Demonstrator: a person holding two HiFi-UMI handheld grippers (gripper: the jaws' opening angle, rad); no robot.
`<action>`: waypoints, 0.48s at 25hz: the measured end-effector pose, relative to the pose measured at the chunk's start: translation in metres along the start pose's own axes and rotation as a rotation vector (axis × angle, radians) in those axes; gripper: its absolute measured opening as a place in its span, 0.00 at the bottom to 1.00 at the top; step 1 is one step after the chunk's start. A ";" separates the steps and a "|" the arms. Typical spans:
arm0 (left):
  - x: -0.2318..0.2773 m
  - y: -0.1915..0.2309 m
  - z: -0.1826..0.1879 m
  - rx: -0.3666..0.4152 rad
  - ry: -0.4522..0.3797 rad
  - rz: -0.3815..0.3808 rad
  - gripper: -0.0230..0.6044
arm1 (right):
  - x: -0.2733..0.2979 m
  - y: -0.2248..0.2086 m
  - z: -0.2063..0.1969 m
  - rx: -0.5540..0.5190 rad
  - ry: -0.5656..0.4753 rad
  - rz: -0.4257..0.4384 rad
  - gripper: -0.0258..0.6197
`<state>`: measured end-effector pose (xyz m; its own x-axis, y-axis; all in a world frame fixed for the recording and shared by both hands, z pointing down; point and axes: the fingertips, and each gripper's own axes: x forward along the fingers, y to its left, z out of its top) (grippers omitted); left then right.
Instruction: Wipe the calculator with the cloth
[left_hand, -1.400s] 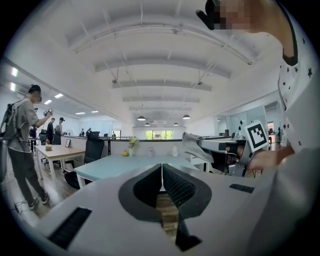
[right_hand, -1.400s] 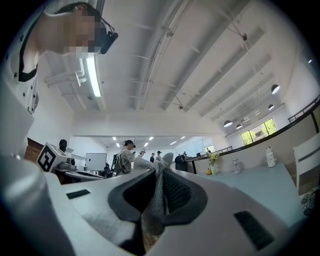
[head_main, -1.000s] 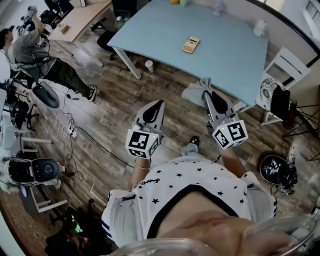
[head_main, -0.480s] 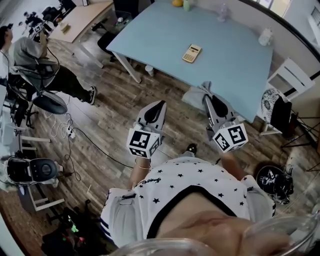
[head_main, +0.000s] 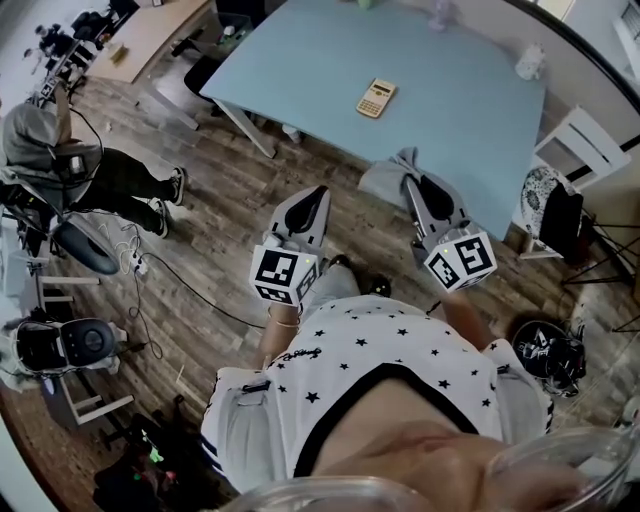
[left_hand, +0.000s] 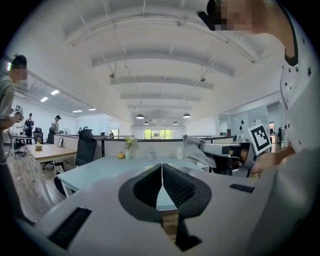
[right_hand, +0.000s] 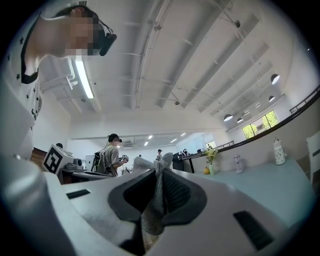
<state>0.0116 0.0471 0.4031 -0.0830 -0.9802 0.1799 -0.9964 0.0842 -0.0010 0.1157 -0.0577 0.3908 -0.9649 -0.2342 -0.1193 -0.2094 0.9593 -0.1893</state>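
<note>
A small beige calculator (head_main: 377, 97) lies flat near the middle of the light blue table (head_main: 470, 110), far ahead of both grippers. My right gripper (head_main: 409, 180) is shut on a grey cloth (head_main: 385, 182) that hangs from its tips just short of the table's near edge. The cloth (right_hand: 157, 200) fills the gap between the jaws in the right gripper view. My left gripper (head_main: 322, 189) is shut with nothing in it, held over the wooden floor to the left of the right one. In the left gripper view its jaws (left_hand: 162, 167) meet at the tips.
A white chair (head_main: 580, 140) and a dark bag (head_main: 560, 205) stand at the table's right end. Small bottles (head_main: 528, 60) sit at the table's far edge. A seated person (head_main: 60, 150) and cables (head_main: 140, 260) are on the floor at left. A wooden desk (head_main: 150, 35) stands at the far left.
The view has shifted a little toward the table and both grippers ride slightly higher in it. The right gripper keeps its hold on the cloth. The seated person at left has shifted.
</note>
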 end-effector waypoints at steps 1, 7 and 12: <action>0.004 0.001 0.001 0.003 -0.001 -0.005 0.09 | 0.002 -0.004 0.000 0.001 0.000 -0.006 0.09; 0.038 0.015 0.007 0.005 -0.011 -0.053 0.09 | 0.020 -0.024 0.005 -0.015 -0.003 -0.037 0.09; 0.084 0.041 0.016 0.017 -0.026 -0.133 0.09 | 0.048 -0.046 0.007 -0.041 -0.004 -0.098 0.09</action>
<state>-0.0367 -0.0347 0.4021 0.0500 -0.9868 0.1537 -0.9987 -0.0500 0.0045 0.0802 -0.1146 0.3867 -0.9388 -0.3278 -0.1055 -0.3094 0.9374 -0.1599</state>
